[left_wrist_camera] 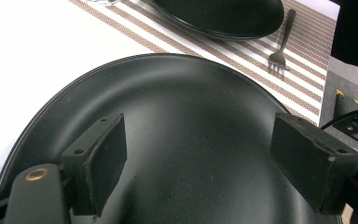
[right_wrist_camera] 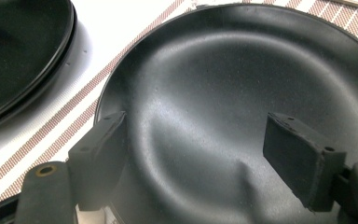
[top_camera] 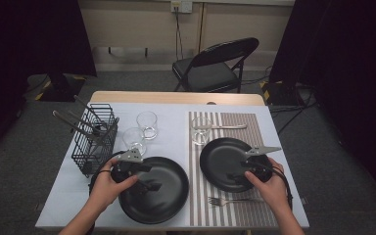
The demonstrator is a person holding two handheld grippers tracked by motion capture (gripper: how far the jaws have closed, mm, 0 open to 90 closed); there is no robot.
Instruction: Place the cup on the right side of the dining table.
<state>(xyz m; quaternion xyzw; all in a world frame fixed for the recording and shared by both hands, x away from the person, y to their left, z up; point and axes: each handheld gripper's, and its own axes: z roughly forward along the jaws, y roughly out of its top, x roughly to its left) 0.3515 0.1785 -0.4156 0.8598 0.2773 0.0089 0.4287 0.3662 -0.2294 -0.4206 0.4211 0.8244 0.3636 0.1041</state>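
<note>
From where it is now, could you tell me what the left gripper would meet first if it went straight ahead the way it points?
Most likely the black plate right below the open left gripper; it tilts down at the plate's middle, though depth is hard to judge.

Two black plates, one near the left (top_camera: pixel 154 190) and one on the right (top_camera: pixel 223 164), have a matt, finely speckled surface with a soft sheen. The placemat (top_camera: pixel 225 205) is woven cloth with brown and white stripes. The table cover (top_camera: pixel 73 196) looks smooth and white. The fork (top_camera: pixel 227 200) is shiny metal. The basket (top_camera: pixel 95 139) is black wire. The glasses (top_camera: pixel 147 125) are clear.
</note>
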